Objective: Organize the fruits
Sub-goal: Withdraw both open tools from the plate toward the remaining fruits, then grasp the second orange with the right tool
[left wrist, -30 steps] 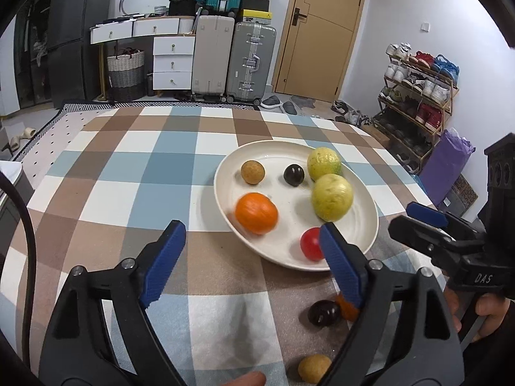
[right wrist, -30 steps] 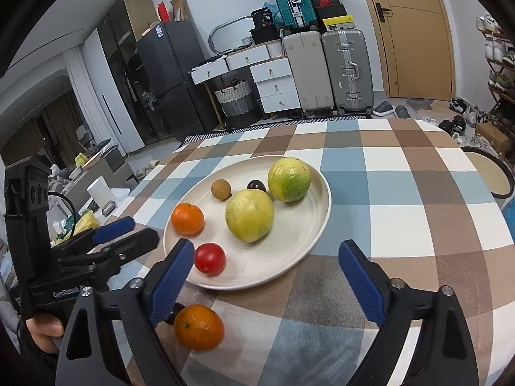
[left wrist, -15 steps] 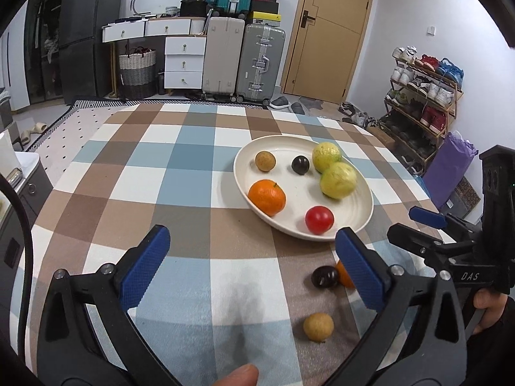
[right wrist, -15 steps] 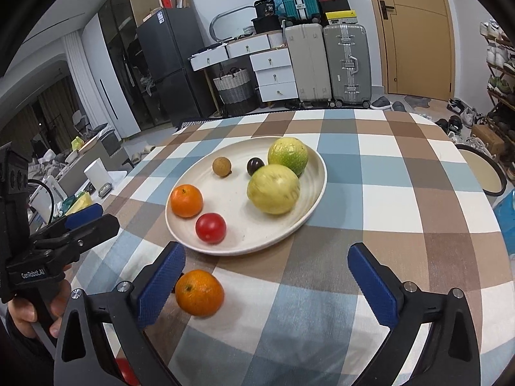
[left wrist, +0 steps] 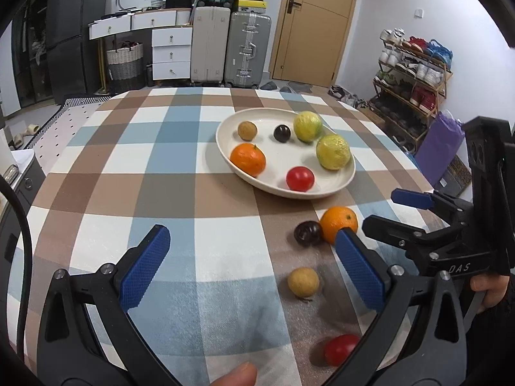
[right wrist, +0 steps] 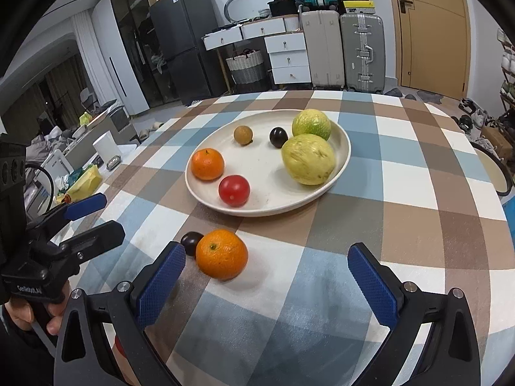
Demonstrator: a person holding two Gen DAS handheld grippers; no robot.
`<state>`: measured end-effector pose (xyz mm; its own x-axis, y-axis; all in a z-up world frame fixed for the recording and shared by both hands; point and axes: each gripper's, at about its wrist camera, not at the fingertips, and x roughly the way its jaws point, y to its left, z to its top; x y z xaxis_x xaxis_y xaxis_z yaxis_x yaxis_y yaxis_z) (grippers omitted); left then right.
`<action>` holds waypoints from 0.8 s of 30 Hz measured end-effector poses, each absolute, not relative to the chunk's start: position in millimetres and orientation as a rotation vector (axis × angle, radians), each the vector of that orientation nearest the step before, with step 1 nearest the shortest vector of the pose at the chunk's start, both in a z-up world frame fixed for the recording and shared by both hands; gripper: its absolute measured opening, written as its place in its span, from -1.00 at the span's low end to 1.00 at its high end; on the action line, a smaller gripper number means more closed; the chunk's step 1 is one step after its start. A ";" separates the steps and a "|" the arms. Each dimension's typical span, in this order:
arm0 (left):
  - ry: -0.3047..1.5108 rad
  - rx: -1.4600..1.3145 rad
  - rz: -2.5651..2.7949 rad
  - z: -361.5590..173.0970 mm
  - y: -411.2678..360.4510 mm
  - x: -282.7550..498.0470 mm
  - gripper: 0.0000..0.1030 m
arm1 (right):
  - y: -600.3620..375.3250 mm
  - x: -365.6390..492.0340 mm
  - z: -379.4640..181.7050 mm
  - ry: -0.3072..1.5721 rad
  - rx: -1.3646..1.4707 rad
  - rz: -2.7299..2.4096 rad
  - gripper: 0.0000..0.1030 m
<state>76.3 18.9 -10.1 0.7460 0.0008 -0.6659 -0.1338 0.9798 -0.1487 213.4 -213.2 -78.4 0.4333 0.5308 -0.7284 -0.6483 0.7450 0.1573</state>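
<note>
STEP: collecting loose fruit for plate (right wrist: 338, 160) | STATE: I read left gripper (left wrist: 254, 263) and right gripper (right wrist: 267, 276) spread, empty | NEXT: I judge right closes on orange (right wrist: 221, 254).

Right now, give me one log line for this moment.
left tool: open, empty | right tool: open, empty | plate: six fruits | table: orange, plum, tan fruit, tomato

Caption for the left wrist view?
Open left gripper faces four loose fruits beside a plate of six; right gripper open.
</note>
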 end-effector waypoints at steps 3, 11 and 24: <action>0.746 -0.161 0.038 -12.0 12.9 75.7 0.99 | -207.4 208.4 -83.7 0.869 -0.206 0.740 1.00; 0.773 -0.155 0.033 -17.5 17.5 77.2 0.99 | -196.3 201.7 -91.8 0.872 -0.291 0.739 0.98; 0.792 -0.195 0.046 -26.0 33.9 79.6 0.99 | -172.4 199.4 -101.8 0.897 -0.360 0.780 0.53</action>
